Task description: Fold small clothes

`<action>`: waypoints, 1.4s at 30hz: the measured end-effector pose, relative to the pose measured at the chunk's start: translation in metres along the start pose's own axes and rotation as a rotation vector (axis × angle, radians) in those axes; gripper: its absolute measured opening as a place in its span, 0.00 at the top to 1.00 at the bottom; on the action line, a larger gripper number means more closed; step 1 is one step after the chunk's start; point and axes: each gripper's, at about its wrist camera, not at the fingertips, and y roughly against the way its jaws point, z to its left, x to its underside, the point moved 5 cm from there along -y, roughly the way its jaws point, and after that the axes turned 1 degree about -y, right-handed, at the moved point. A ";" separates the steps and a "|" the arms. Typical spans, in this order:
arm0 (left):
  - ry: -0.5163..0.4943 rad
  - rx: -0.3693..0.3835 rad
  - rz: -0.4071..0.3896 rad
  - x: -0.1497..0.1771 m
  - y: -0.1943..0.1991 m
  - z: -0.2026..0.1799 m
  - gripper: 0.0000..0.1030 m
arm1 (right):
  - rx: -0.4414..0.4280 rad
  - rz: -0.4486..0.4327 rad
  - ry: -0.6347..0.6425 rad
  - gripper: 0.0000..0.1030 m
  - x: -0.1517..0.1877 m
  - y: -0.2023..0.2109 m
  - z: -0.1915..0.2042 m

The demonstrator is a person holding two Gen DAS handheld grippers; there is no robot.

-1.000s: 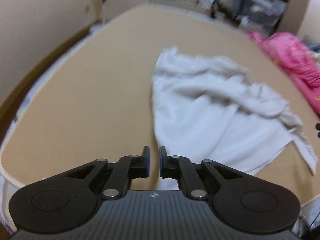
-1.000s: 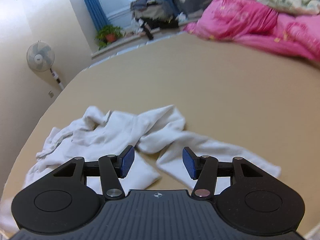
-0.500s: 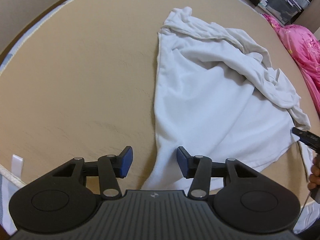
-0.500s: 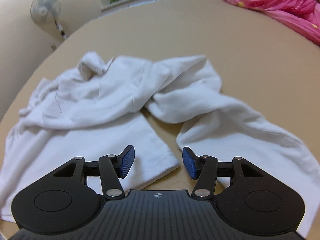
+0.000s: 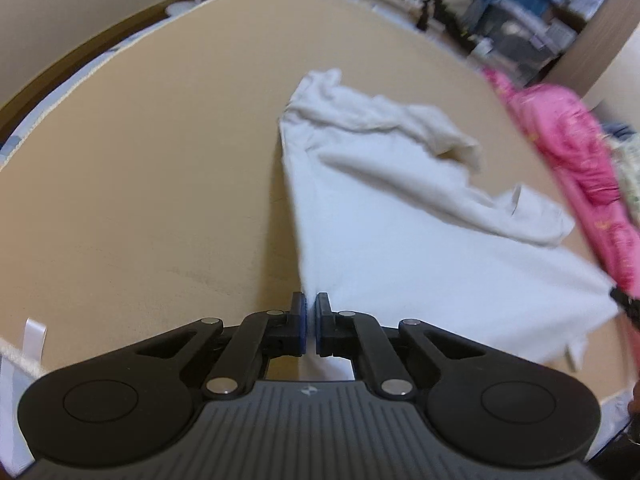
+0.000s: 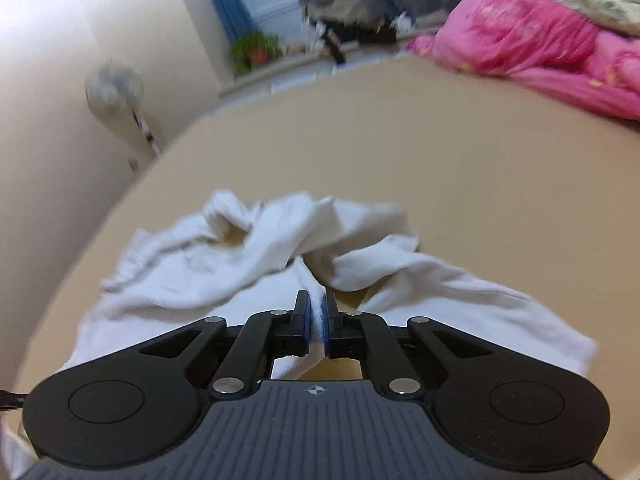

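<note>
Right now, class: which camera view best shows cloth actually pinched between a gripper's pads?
The right wrist view: white fabric of the garment plainly sits between the right gripper pads. The left wrist view shows the garment's stretched body, but the cloth at the left gripper is barely visible.

The left gripper, at the bottom centre of its own view, points steeply downward with its jaws pressed together on a corner of the white garment. The right gripper, low in the middle of its view, tilts downward less steeply, its blue pads clamped on a fold of the same cloth. Its black tip also shows at the right edge of the left view.
</note>
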 end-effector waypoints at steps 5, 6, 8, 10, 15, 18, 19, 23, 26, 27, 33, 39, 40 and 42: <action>-0.073 0.062 0.043 0.035 0.038 0.003 0.96 | 0.033 -0.012 -0.116 0.96 0.024 0.105 -0.033; -0.099 0.067 0.081 0.047 0.039 0.003 0.96 | 0.053 0.027 -0.136 0.96 0.035 0.117 -0.041; -0.174 0.053 0.138 0.064 0.037 0.000 0.96 | 0.103 0.137 -0.152 0.96 0.063 0.128 -0.054; -0.265 0.027 0.191 0.077 0.030 -0.006 0.96 | 0.119 0.282 -0.107 0.95 0.096 0.123 -0.055; -0.319 -0.030 0.205 0.071 0.016 -0.013 0.92 | 0.297 0.390 0.015 0.92 0.116 0.106 -0.068; -0.292 0.006 0.130 0.051 0.018 -0.025 0.84 | 0.229 0.222 -0.078 0.92 0.083 0.109 -0.071; -0.283 0.010 0.109 0.044 0.016 -0.031 0.82 | 0.182 0.175 -0.099 0.92 0.069 0.108 -0.068; -0.233 -0.003 0.055 0.019 -0.001 -0.051 0.69 | 0.051 0.037 -0.015 0.72 0.028 0.083 -0.041; -0.172 -0.016 -0.004 0.005 -0.007 -0.062 0.69 | 0.060 0.001 0.061 0.53 0.012 0.043 -0.019; -0.159 -0.018 -0.023 -0.003 -0.013 -0.067 0.69 | 0.062 0.007 0.064 0.53 0.009 0.029 -0.017; -0.222 -0.035 -0.055 -0.034 -0.046 -0.087 0.69 | 0.091 0.145 0.164 0.53 0.009 -0.051 0.006; -0.270 -0.117 -0.047 -0.083 -0.113 -0.108 0.54 | 0.085 0.100 0.249 0.90 -0.001 -0.083 0.018; -0.271 -0.123 -0.049 -0.091 -0.124 -0.113 0.49 | 0.074 0.064 0.235 0.90 -0.008 -0.081 0.017; -0.271 -0.138 -0.050 -0.111 -0.150 -0.128 0.41 | 0.082 -0.012 0.213 0.90 -0.023 -0.081 0.015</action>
